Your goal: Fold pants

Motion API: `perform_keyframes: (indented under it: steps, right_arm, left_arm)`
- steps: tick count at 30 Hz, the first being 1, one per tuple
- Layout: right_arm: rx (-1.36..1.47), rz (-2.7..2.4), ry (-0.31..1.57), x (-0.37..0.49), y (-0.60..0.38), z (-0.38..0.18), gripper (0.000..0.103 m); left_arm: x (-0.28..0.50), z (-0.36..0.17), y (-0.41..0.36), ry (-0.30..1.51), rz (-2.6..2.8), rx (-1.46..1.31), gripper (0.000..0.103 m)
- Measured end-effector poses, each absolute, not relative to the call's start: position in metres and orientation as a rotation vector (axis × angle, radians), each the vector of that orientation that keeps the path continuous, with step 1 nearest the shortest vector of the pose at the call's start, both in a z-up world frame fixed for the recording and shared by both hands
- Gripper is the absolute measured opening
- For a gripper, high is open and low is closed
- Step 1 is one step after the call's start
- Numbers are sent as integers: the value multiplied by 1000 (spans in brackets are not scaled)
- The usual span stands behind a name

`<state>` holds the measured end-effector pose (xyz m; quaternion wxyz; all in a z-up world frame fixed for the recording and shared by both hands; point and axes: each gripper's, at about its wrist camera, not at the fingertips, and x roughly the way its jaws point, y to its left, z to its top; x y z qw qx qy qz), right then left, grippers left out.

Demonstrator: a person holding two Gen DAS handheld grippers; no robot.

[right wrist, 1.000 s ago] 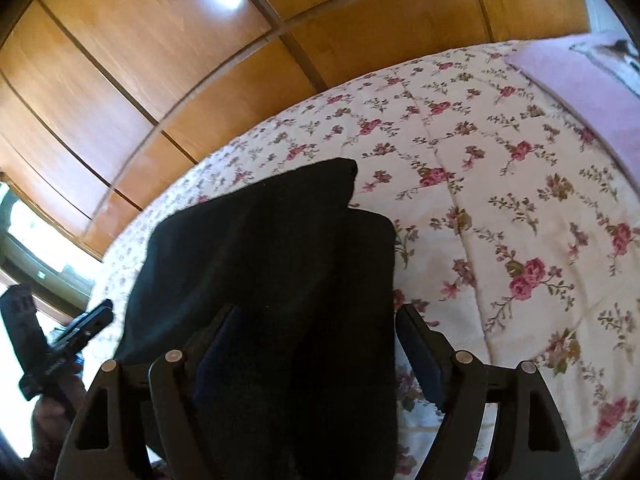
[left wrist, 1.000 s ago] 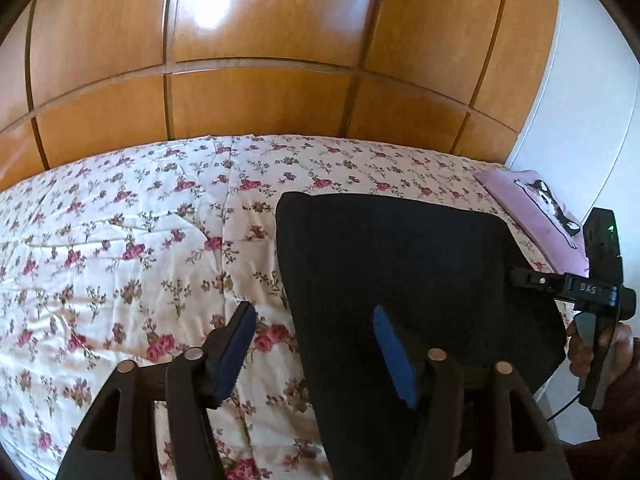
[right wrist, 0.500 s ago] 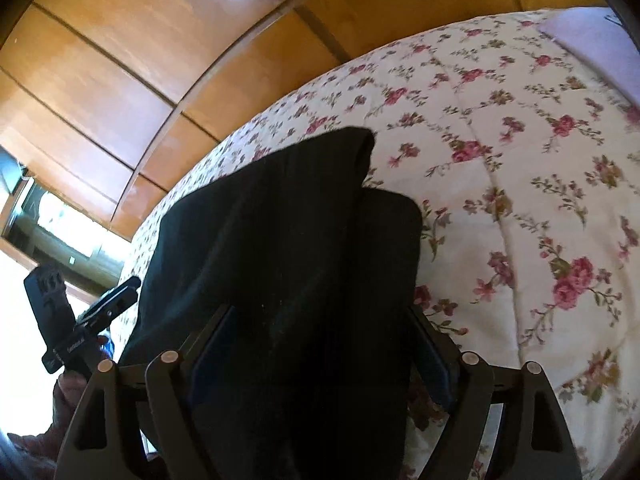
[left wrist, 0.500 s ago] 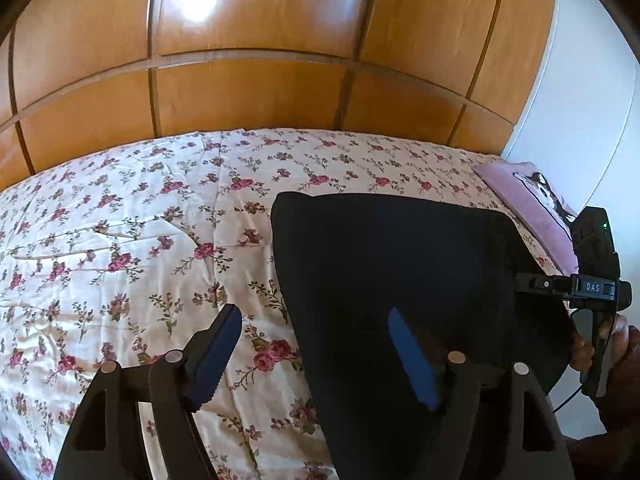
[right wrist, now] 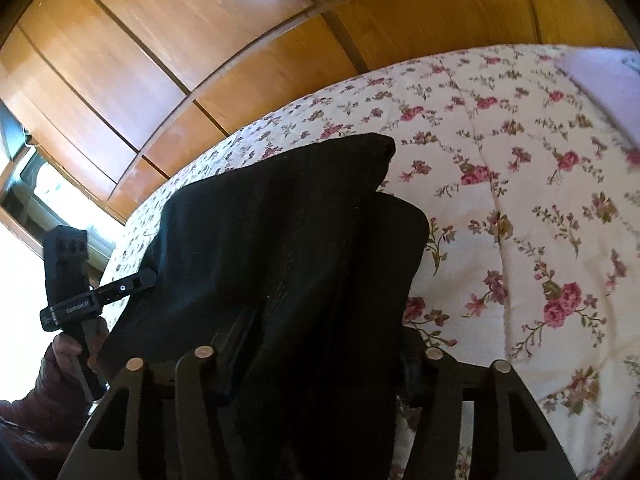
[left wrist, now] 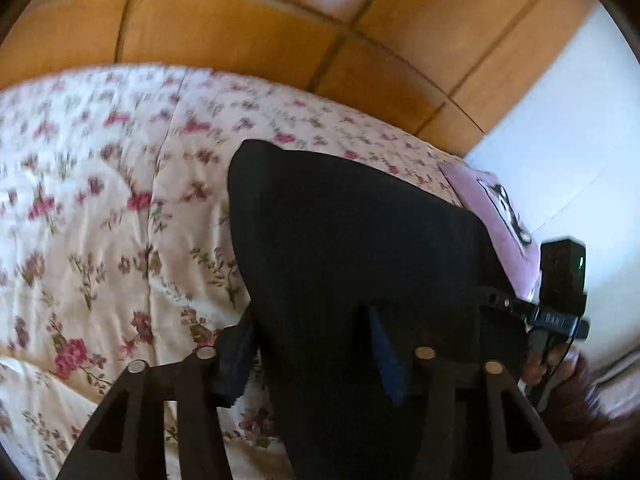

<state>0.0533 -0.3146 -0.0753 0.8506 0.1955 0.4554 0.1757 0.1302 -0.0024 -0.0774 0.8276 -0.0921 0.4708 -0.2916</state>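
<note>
Claws both gaping, left claw (left wrist: 308,354) and right claw (right wrist: 320,356) straddling limp, soft pants (right wrist: 280,240), needing edge grips.

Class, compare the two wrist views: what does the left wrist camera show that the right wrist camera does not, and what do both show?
Only the left wrist view shows the white wall, the cat print on the pink pillow and the right gripper from outside. Only the right wrist view shows the bright window and the left gripper from outside. Both show the black pants folded on the flowered bedspread, the wooden panels behind, and fingers on either side of the cloth.
</note>
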Motion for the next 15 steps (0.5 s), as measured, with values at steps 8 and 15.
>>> perform_keyframes:
  steps: [8,15]
  right_arm:
    - [350,404,903,48,-306,-39,48]
    - [343,446,868,105,-289,-24,48]
  left_arm:
    - [104,-47,18,870,-687,-277,37]
    - [127,-22,38,794,-637,-312,36]
